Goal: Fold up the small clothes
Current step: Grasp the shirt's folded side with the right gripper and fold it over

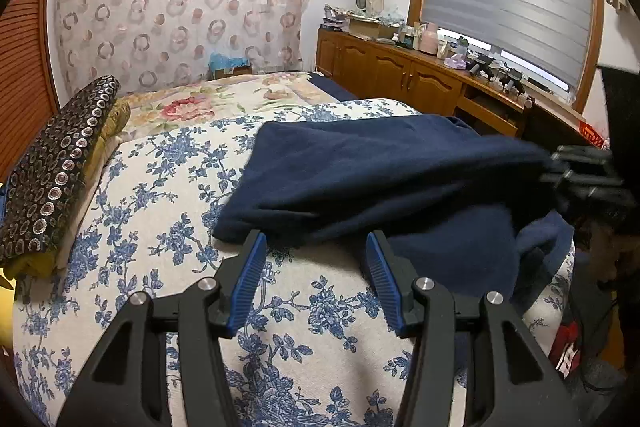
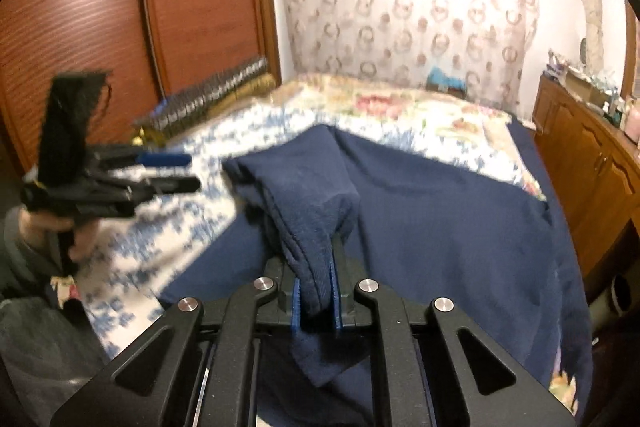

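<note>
My right gripper [image 2: 316,291] clamps dark navy knit garment [image 1: 392,167] edge; my left gripper [image 1: 316,267] half-open, empty. First fold underway, rest undone.

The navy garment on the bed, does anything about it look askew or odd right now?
Yes. The navy garment lies rumpled and only half folded on the floral bedspread. One bunched edge is pinched in the right gripper and lifted, while the left gripper hangs open just short of its near edge, holding nothing.
</note>
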`<action>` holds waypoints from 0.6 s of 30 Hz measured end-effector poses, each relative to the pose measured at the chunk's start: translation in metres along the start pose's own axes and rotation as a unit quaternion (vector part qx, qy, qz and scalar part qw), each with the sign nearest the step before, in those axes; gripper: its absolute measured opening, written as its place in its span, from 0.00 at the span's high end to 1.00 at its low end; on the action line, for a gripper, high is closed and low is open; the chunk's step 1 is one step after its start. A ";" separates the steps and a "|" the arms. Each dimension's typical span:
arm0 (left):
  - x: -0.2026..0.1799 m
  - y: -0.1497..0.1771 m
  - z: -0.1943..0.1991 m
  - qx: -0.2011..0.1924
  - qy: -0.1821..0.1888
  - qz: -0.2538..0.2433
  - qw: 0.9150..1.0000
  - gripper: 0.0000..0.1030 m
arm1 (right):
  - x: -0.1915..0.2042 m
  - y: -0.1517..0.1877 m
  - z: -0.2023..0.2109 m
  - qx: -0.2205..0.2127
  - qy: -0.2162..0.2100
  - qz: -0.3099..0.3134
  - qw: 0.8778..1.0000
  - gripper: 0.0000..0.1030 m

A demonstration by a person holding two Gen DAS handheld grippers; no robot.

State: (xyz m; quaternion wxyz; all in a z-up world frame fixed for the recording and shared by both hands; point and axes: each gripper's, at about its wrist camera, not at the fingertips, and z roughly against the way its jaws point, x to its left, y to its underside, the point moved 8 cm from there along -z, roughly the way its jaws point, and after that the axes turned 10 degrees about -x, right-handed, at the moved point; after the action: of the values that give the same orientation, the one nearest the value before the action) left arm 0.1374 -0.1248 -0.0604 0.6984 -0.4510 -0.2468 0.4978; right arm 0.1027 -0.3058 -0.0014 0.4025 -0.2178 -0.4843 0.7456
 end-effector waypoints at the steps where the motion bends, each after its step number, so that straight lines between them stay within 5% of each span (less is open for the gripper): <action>1: 0.000 -0.001 0.001 -0.001 0.000 0.000 1.000 0.50 | -0.001 -0.004 0.004 -0.005 0.001 -0.001 1.000 0.92; 10: -0.011 -0.006 0.004 -0.007 0.008 -0.008 1.000 0.50 | -0.040 -0.004 0.059 -0.014 0.061 -0.018 0.998 0.92; 18: -0.018 -0.010 0.005 -0.013 0.011 -0.012 1.000 0.50 | -0.085 0.050 0.070 0.053 0.131 -0.041 0.989 0.90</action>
State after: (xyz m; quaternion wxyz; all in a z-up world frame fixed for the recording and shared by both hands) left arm 0.1314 -0.1405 -0.0473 0.7012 -0.4626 -0.2507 0.4811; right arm 0.0821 -0.4236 -0.0214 0.5037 -0.2723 -0.3953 0.7183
